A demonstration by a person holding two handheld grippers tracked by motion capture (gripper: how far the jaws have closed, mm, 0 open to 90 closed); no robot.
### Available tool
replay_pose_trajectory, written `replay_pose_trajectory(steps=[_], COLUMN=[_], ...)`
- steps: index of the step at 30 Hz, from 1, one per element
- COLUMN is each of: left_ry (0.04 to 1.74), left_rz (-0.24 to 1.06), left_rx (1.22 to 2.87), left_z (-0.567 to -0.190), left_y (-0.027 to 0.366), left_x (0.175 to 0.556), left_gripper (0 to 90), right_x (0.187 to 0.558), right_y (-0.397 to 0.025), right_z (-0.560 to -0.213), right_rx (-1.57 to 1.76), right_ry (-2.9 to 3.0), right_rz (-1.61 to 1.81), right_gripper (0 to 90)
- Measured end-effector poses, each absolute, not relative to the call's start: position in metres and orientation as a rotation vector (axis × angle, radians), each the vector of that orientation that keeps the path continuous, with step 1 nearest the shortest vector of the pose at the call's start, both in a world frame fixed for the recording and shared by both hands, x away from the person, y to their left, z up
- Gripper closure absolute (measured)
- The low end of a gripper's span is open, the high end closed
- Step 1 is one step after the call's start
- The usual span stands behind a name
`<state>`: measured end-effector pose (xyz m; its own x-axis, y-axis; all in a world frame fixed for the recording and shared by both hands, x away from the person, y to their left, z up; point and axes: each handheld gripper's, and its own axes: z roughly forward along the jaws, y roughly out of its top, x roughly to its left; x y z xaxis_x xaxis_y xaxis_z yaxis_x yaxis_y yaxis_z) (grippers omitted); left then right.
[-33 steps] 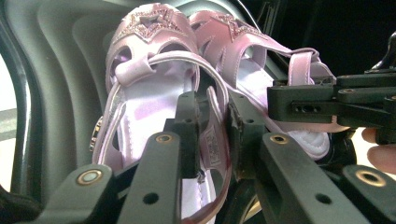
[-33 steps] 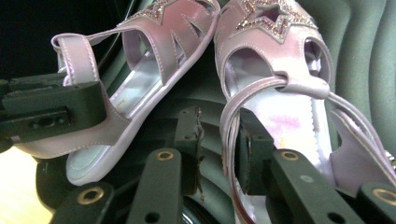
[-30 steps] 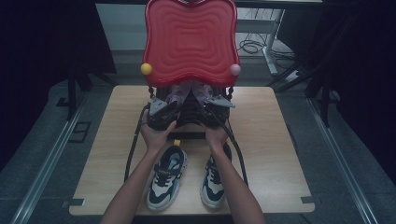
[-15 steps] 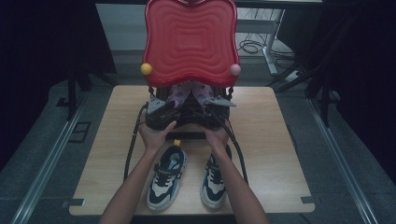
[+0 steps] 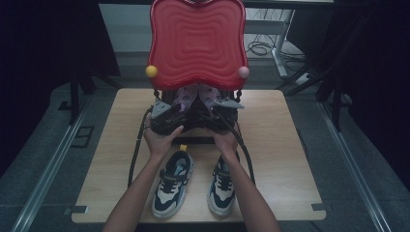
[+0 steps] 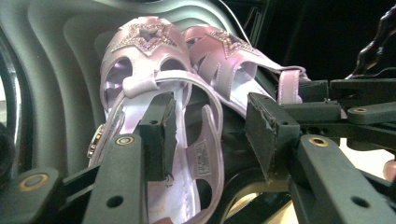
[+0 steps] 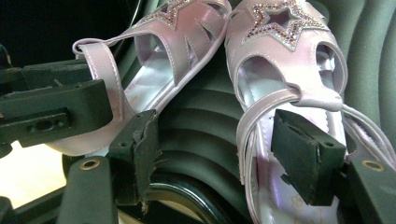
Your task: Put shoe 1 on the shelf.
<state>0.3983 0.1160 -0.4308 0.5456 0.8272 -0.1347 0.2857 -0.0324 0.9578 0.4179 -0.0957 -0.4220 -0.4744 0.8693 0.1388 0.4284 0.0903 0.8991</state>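
From the high view, your left gripper (image 5: 167,117) and right gripper (image 5: 223,114) sit side by side under the lower edge of the red tray (image 5: 196,43), with the two lilac sandals (image 5: 196,96) poking out just ahead of them, between the grippers and the tray; the pair of sneakers (image 5: 193,181) lies behind your hands, nearer to you on the wooden table (image 5: 285,159). In the left gripper view, your left gripper (image 6: 210,128) stands with its jaws apart: one pad sits inside the nearer sandal (image 6: 154,116), against its insole and just under the ankle strap, while the other pad stands outside that shoe's rim, so the sandal's side wall lies between the jaws without being pinched. The second sandal (image 6: 243,65) rests just beyond that outer pad, toe up against the ribbed tray. In the right gripper view, your right gripper (image 7: 219,149) is also spread wide: one pad rests inside the sandal with the glittery star (image 7: 285,60), below its strap, and the other pad hangs over bare ribbed tray, just below the edge of the other sandal (image 7: 159,60). You can see the left gripper's black jaw (image 7: 51,107) lying across that other sandal's heel strap.
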Motion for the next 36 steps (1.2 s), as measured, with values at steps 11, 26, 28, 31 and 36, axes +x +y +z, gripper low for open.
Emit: replay_pose_trajectory(steps=[11, 26, 28, 31, 36], left_ry=[0.967, 0.969, 0.97, 0.965, 0.952], left_rz=[0.559, 0.489, 0.485, 0.482, 0.463], left_rx=[1.592, 1.608, 1.621, 1.642, 1.663], left_z=[-0.422, -0.421, -0.421, -0.421, -0.423], left_y=[0.123, 0.135, 0.136, 0.137, 0.14], left_x=[0.383, 0.36, 0.356, 0.348, 0.334], left_gripper=[50.8, 48.9, 48.8, 48.4, 48.3], right_x=[0.401, 0.373, 0.369, 0.363, 0.351], right_y=[-0.1, -0.114, -0.116, -0.118, -0.127], right_z=[-0.413, -0.408, -0.408, -0.409, -0.414], right_rx=[1.219, 1.17, 1.16, 1.128, 1.103], right_ry=[1.926, 1.939, 1.953, 1.975, 2.002], right_rz=[1.378, 1.45, 1.455, 1.472, 1.493], right_gripper=[33.6, 37.7, 38.6, 40.5, 42.6])
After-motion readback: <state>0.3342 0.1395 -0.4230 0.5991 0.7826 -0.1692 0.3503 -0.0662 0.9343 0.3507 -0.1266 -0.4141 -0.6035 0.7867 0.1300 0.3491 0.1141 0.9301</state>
